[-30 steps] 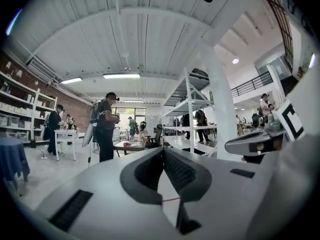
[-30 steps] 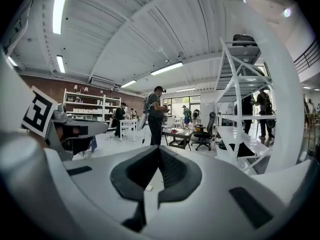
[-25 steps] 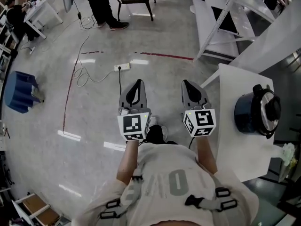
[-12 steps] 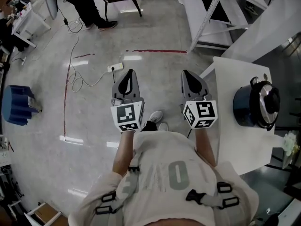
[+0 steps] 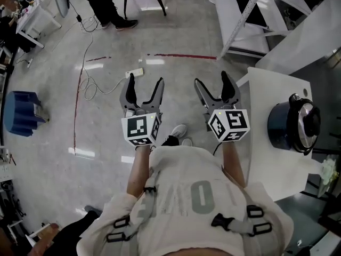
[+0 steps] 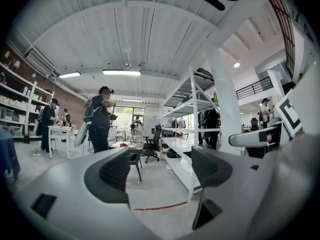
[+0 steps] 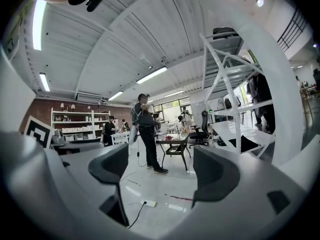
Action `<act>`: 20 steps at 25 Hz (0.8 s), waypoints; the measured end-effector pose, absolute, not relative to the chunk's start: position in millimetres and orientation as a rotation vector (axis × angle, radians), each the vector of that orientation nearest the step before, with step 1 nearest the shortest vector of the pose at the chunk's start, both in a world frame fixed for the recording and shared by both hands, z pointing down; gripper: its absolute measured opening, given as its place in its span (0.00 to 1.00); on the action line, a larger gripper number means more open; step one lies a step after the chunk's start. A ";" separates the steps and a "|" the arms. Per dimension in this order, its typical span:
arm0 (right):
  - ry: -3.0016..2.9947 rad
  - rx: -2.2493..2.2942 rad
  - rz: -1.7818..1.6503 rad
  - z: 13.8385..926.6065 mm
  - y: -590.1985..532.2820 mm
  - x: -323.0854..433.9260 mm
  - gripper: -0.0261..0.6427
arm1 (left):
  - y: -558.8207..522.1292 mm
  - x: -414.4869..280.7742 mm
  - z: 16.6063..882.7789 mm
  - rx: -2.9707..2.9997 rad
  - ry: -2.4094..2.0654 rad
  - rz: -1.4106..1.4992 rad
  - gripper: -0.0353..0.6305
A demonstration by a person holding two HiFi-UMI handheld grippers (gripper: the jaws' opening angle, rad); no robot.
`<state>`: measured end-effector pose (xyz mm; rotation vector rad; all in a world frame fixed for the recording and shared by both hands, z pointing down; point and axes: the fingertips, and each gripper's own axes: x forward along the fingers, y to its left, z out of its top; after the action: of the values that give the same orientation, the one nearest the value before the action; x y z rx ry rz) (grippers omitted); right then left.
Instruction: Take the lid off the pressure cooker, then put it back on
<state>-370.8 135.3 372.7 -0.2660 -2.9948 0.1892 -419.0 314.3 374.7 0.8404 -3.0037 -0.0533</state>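
While the steel-lidded cooker (image 5: 279, 122) sits shut, left gripper (image 5: 144, 82) and right gripper (image 5: 211, 79) just opened empty jaws.

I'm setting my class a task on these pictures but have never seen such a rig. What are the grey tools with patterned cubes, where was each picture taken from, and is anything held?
There is no robot: a person holds a tool in each hand, the left gripper and the right gripper. Each ends in two grey jaws; the cube with square markers is part of it. The head view comes from a camera on the person's head, looking steeply down. The two gripper views come from cameras riding on the tools, looking out between the jaws into the room. Both pairs of jaws have just been opening; they stand apart with nothing between them. On the person's right a dark pressure cooker stands on a white table, its lid on, untouched.
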 end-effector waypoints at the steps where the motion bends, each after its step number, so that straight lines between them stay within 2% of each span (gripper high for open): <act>1: -2.999 -0.254 0.199 372.7 134.4 -374.0 0.63 | 315.5 -421.9 373.5 0.837 -3.007 -0.049 0.61; 14: -2.958 -0.270 0.195 386.7 141.7 -406.7 0.63 | 323.9 -452.3 377.9 0.843 -2.973 -0.153 0.61; 20: -2.975 -0.099 0.168 385.9 115.3 -410.6 0.63 | 303.3 -476.3 385.5 0.962 -2.914 -0.171 0.61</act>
<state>-410.6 115.3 385.9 -0.0985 -2.9749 0.1677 -476.3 303.3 385.5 0.9624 -2.9141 -0.1706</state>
